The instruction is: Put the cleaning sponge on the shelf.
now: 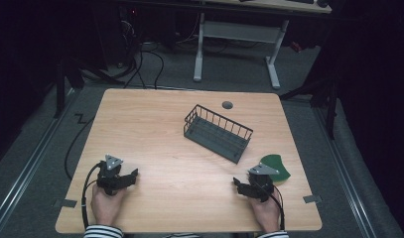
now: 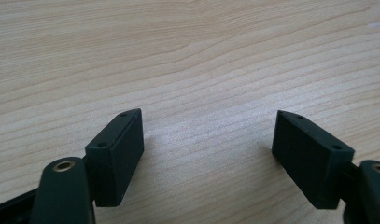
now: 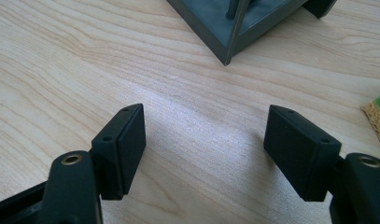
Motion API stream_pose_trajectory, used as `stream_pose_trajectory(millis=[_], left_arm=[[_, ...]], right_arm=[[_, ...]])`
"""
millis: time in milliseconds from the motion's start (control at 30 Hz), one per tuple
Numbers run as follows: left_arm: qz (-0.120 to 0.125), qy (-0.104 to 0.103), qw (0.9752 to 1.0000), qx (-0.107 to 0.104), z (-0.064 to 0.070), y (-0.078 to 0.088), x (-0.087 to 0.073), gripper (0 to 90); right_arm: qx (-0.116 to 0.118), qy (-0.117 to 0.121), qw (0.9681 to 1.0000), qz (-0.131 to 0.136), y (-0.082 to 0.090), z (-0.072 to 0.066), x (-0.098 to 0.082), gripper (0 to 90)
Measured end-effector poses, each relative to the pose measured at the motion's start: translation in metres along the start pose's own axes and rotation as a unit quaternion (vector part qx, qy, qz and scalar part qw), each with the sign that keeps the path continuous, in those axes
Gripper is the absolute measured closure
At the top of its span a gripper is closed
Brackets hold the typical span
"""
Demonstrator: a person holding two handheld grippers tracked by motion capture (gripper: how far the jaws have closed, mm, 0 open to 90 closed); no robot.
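Observation:
A dark grey wire basket (image 1: 218, 132) lies on the wooden table (image 1: 155, 124), right of centre; its near corner (image 3: 227, 44) appears at the top of the right gripper view. A green sponge (image 1: 275, 167) lies by the right edge, just behind my right gripper (image 1: 241, 187); its yellow-and-green edge (image 3: 378, 116) peeks in at the right. My right gripper (image 3: 206, 137) is open over bare wood. My left gripper (image 1: 131, 177) rests at the front left, held by a hand. It too is open (image 2: 208, 140), with nothing but tabletop between its fingers.
A grey cable cap (image 1: 227, 104) sits in the table near its far edge. Beyond the table stands a white desk frame (image 1: 236, 47) with cables (image 1: 140, 64) on the floor. A cable (image 1: 85, 191) trails from the left gripper off the table's front.

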State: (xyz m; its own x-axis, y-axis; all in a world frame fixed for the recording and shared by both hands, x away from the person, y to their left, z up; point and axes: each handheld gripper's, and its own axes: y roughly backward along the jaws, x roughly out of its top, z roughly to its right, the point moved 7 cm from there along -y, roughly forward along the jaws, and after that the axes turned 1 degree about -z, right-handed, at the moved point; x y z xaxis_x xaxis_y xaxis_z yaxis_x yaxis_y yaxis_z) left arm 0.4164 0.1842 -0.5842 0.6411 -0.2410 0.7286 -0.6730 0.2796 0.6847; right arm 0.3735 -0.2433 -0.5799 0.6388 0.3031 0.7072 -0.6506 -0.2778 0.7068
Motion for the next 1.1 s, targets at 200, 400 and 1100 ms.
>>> stream_pose_trajectory(millis=[200,400,1100], left_arm=[[0.0,0.0,1.0,0.0,0.0,0.0,0.0,25.6],[0.0,0.0,1.0,0.0,0.0,0.0,0.0,25.6],[-0.005,-0.002,1.0,-0.005,0.0037,0.0005,-0.0009,21.2]], right_arm=[[0.0,0.0,1.0,0.0,0.0,0.0,0.0,29.5],[0.0,-0.001,1.0,0.0,0.0,0.0,0.0,29.5],[0.002,0.002,1.0,-0.002,-0.0004,-0.0004,0.0002,27.6]])
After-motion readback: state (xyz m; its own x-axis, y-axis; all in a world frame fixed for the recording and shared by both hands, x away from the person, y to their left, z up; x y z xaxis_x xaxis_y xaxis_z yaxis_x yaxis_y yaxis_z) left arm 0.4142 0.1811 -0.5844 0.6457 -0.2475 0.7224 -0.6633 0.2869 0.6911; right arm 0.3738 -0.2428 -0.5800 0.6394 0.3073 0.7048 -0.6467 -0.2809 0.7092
